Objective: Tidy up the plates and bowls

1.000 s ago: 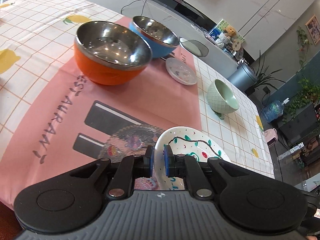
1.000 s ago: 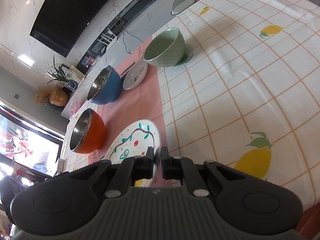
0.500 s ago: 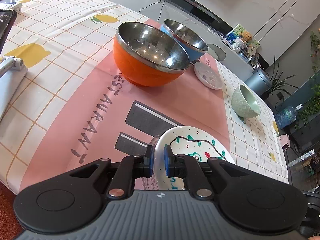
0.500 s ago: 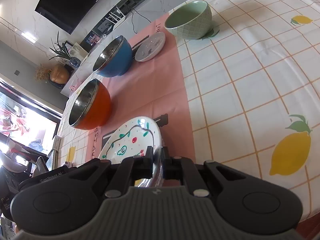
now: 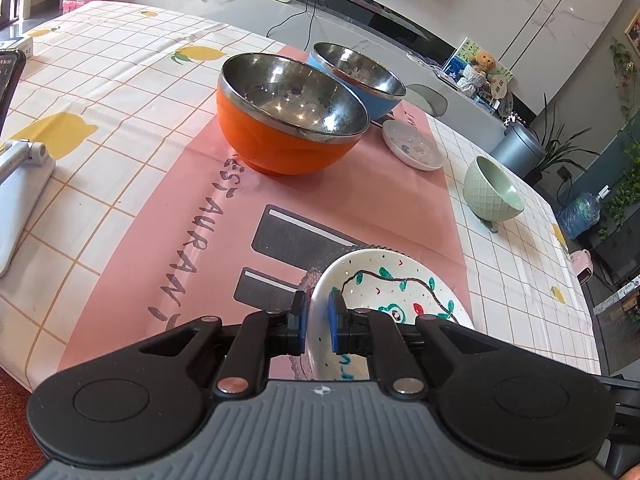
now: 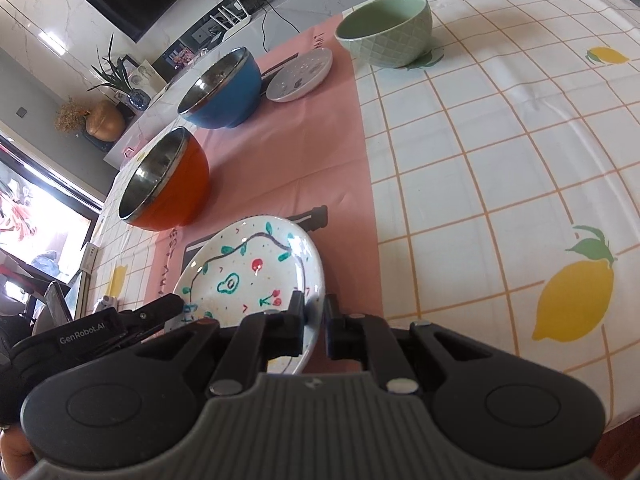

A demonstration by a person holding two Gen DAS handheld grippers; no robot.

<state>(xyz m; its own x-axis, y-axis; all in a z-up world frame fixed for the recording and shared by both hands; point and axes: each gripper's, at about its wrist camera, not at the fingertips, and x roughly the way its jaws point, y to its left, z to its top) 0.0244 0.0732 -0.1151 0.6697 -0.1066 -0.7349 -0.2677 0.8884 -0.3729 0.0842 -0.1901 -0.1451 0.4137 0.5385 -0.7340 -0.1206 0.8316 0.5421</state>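
A white painted plate with green leaves and red cherries is held above the pink mat. My left gripper is shut on its left rim. My right gripper is shut on its right rim; the plate also shows in the right wrist view. A clear glass plate edge peeks out under it. An orange steel bowl, a blue steel bowl, a small white saucer and a green ceramic bowl stand farther back.
A white stand and a phone lie at the table's left edge. The lemon-print tablecloth stretches to the right. The left gripper's body shows in the right wrist view.
Both grippers have lifted the painted plate up and pulled it back toward me; the bowls look farther away. The glass plate under it is now mostly hidden.
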